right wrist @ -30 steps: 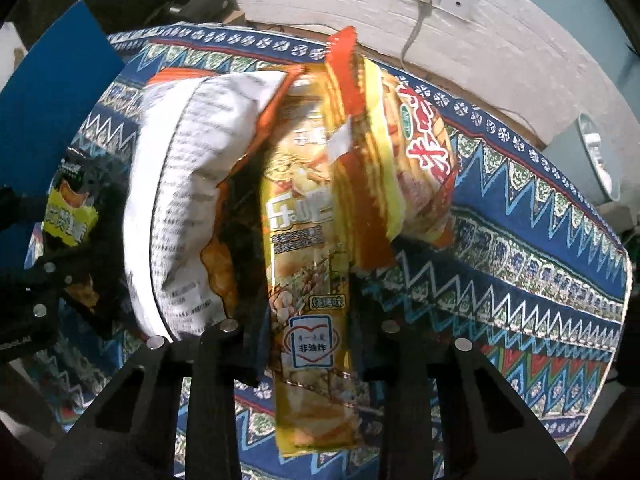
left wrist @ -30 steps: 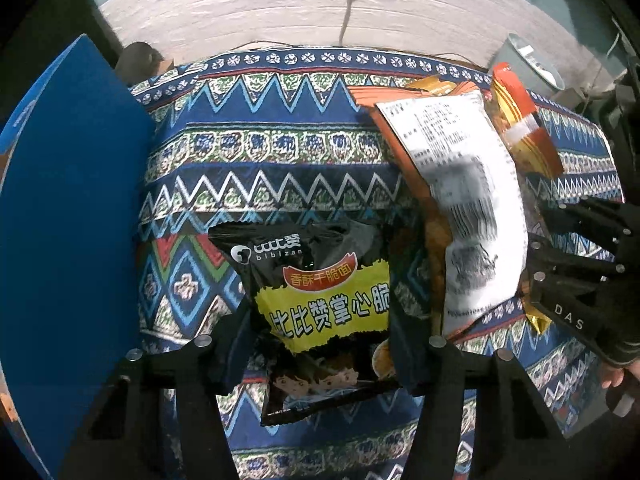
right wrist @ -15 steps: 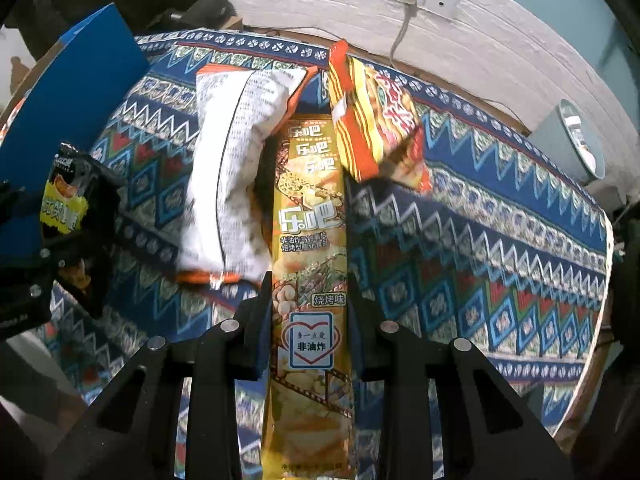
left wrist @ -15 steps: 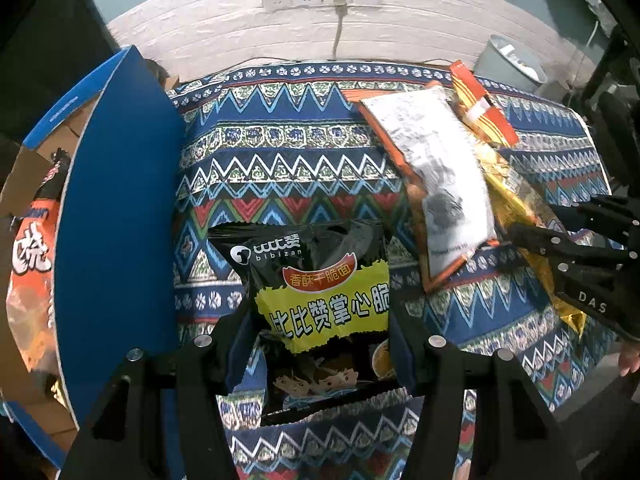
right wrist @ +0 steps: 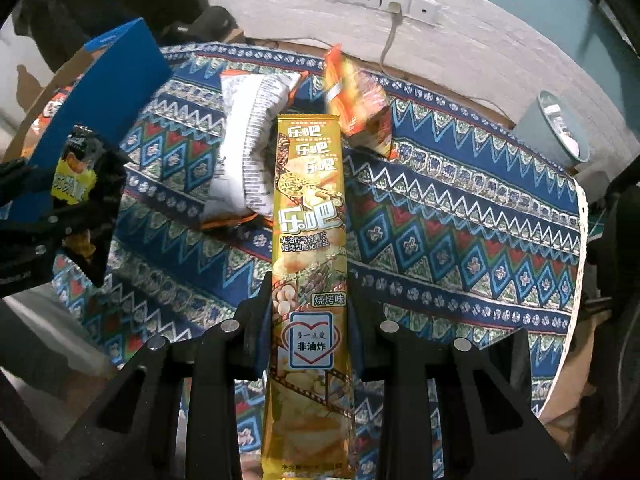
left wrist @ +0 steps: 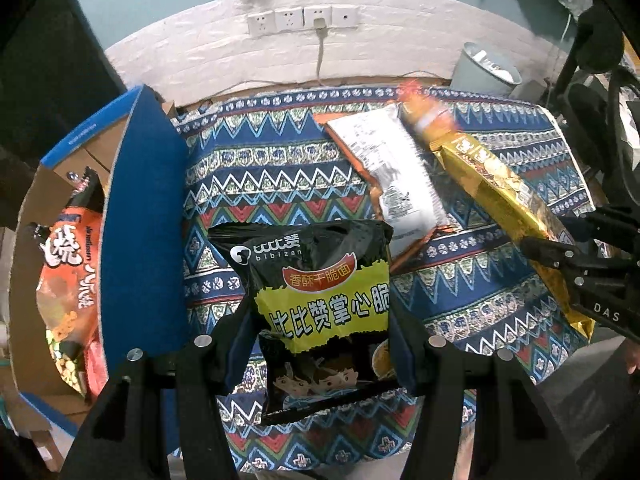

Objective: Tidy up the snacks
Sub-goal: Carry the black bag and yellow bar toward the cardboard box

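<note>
My left gripper [left wrist: 320, 332] is shut on a black and yellow noodle snack bag [left wrist: 320, 300] and holds it above the table, right of a blue cardboard box [left wrist: 140, 220]. An orange snack bag [left wrist: 68, 280] lies inside the box. My right gripper [right wrist: 308, 304] is shut on a long gold chip pack [right wrist: 310, 240] and holds it above the table; this pack also shows in the left wrist view [left wrist: 504, 204]. A white-backed bag [right wrist: 252, 140] and an orange bag [right wrist: 356, 100] lie on the patterned tablecloth [right wrist: 460, 220].
A grey bin [right wrist: 560, 128] stands on the floor behind the table's right end. Wall sockets with a cable [left wrist: 320, 20] are on the white brick wall. The blue box also shows at the left in the right wrist view [right wrist: 108, 92].
Both grippers have risen and pulled back with their packs. The white and orange bags look smaller and farther away on the cloth. The box interior has come into view at left.
</note>
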The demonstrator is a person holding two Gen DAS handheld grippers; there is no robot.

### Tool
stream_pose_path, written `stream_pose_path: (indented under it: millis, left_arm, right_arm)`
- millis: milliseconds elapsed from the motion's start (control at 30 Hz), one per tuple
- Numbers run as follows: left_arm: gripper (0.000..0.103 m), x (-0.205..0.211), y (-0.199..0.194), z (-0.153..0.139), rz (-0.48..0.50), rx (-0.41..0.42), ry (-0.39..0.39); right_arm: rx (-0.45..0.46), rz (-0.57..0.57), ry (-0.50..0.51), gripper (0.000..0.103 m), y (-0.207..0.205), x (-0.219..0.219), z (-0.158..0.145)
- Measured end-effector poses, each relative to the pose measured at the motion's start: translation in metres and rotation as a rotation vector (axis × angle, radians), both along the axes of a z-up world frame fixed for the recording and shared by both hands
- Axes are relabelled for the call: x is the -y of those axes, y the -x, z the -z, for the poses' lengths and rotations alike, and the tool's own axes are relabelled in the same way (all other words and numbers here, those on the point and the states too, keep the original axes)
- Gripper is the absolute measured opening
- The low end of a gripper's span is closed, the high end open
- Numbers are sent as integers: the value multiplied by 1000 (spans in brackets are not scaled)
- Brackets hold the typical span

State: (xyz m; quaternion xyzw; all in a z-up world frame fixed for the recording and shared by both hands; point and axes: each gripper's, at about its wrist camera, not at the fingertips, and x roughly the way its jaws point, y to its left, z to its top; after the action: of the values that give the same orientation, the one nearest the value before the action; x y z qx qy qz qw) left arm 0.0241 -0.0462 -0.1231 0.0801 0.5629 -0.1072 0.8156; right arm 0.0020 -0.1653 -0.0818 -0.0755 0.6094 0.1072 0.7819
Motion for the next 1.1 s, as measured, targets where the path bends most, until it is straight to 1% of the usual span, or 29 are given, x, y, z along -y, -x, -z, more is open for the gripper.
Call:
stream_pose_path:
  millis: [267,533,767,1100]
  left_arm:
    - [60,-4,9,-22,-1,69,-13]
    - [60,-15,9,-41,-13,151,-50]
    - [60,-27,9,-59,-27,215,-74]
    - [60,-49,13,-79,-50,274,-84]
  right_arm:
    - [49,-13,-30,29,9,-7,-25]
    - [93,-32,-58,29,4,-21,-47]
    - [125,-59,-82,29,-6,-40,-64]
    - [165,-103,-120,29,-25,-80,-84]
